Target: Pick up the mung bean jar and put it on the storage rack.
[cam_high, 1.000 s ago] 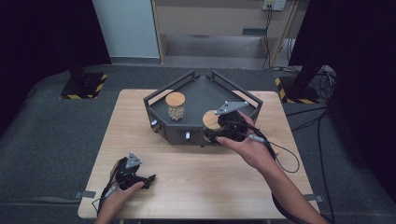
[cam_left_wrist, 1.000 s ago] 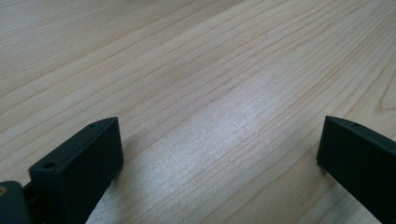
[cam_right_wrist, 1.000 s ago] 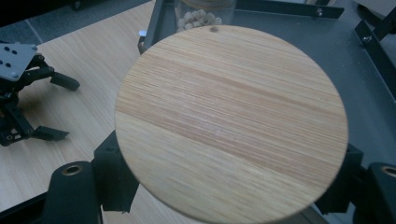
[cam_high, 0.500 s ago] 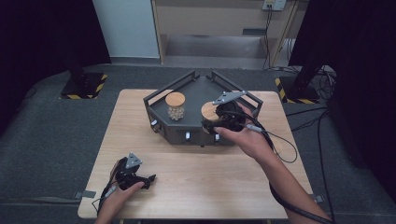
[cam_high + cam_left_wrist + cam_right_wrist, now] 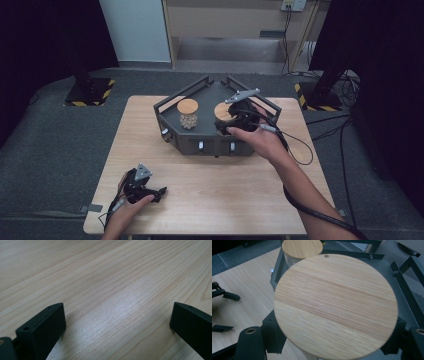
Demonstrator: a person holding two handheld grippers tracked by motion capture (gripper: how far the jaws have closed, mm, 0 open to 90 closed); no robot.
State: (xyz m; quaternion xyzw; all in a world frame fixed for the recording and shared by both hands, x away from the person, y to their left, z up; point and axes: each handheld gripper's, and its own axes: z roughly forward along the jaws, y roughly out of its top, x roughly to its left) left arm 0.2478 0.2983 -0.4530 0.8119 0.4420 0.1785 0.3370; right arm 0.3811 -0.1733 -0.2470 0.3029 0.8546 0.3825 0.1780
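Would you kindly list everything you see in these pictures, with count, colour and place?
Table: one, light wood, centre of the high view.
Tray rack: one, dark grey metal with raised rails, on the far half of the table.
Jar with beads: one, clear with a round wooden lid, pale balls inside, left part of the rack.
Held jar: one, round wooden lid, right part of the rack, between the right gripper's jaws.
Stands: two, black with yellow-striped bases, on the grey floor either side.
Left gripper: one, black, jaws wide apart, resting near the table's front left corner.
Right gripper: one, black, closed on the held jar.
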